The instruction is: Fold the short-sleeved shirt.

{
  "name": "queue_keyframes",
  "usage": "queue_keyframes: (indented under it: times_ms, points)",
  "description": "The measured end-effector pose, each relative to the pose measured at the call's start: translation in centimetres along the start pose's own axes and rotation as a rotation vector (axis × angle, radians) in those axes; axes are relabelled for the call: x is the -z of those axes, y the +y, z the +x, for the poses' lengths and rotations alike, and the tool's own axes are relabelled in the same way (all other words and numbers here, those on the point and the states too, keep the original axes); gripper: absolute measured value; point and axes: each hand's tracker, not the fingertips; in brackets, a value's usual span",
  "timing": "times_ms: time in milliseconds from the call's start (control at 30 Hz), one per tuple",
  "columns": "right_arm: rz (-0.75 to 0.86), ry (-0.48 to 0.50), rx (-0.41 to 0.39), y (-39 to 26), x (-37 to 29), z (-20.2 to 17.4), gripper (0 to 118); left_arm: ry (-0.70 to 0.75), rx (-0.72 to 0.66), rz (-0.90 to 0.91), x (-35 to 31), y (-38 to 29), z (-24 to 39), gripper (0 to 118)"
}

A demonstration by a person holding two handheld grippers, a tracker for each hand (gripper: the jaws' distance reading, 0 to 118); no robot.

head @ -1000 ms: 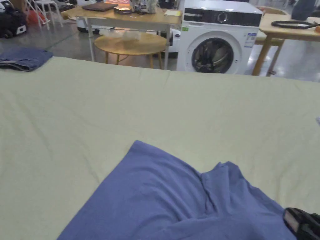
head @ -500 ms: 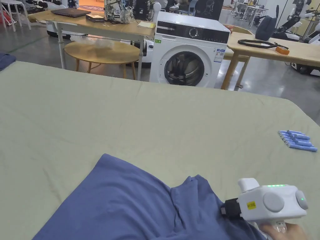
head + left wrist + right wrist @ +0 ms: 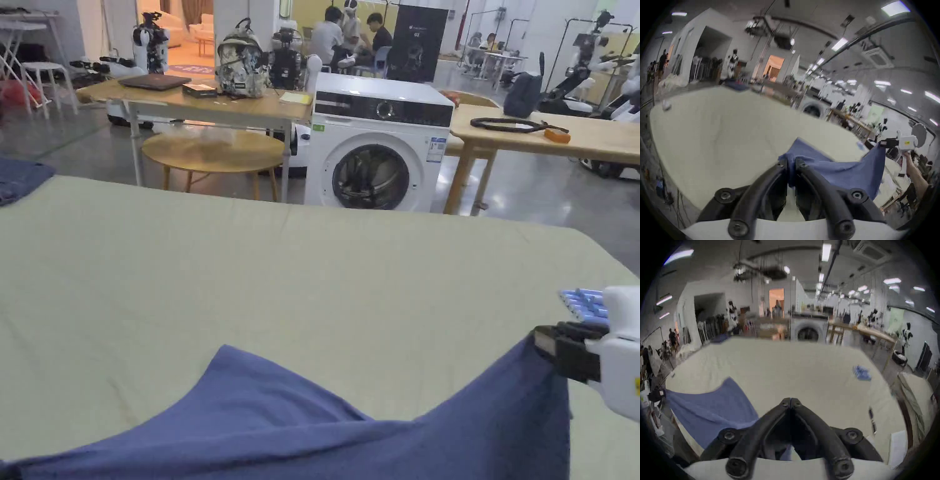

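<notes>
Lower half of the head view: blue shirt [image 3: 300, 425] lifted off the pale green bed sheet [image 3: 250, 269], stretched between both grippers, top edge sagging in the middle with one corner still draped toward frame centre. Right gripper [image 3: 545, 342] at right edge, black jaws pinched on the shirt's raised right corner; white body behind it. Left gripper view: left gripper [image 3: 791, 162] at lower centre, jaws clamped on a bunched fold of shirt [image 3: 843, 172], cloth visible between the tips. Right gripper [image 3: 883, 143] also seen there at far right, holding the opposite corner up, hand [image 3: 908, 158] below it. Right gripper view: right gripper [image 3: 791, 400] jaws together at the tips, a bit of blue cloth showing between them near the base; shirt [image 3: 709, 408] spreads to lower left. Small blue items [image 3: 584, 303] lie on the sheet just behind the right gripper, right edge. Washer [image 3: 378, 150] beyond the bed, upper centre, between two wooden tables [image 3: 206, 103].
</notes>
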Motion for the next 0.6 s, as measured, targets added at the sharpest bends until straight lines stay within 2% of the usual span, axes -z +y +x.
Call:
queue_keyframes:
  times_ms: [67, 133, 233, 433, 600]
  points:
    - [0.088, -0.005, 0.017, 2.7, -2.5, 0.5, 0, -0.050, 0.027, 0.094, 0.5, 3.5, 1.0, 3]
    - [0.184, -0.045, 0.031, 5.5, -4.3, 1.0, 0, -0.096, 0.074, 0.135, 2.1, 7.4, 1.9, 3]
    - [0.257, -0.132, 0.009, 9.6, -4.6, 2.4, 0, -0.144, 0.129, 0.202, 5.3, 13.2, 2.9, 3]
    - [0.287, -0.168, 0.115, 17.0, -2.3, 5.1, 0, -0.153, 0.175, 0.204, 12.8, 24.1, 3.8, 2]
    - [0.293, -0.210, 0.125, 23.0, 2.5, 6.3, 0, -0.104, 0.206, 0.174, 17.2, 30.5, 6.0, 2]
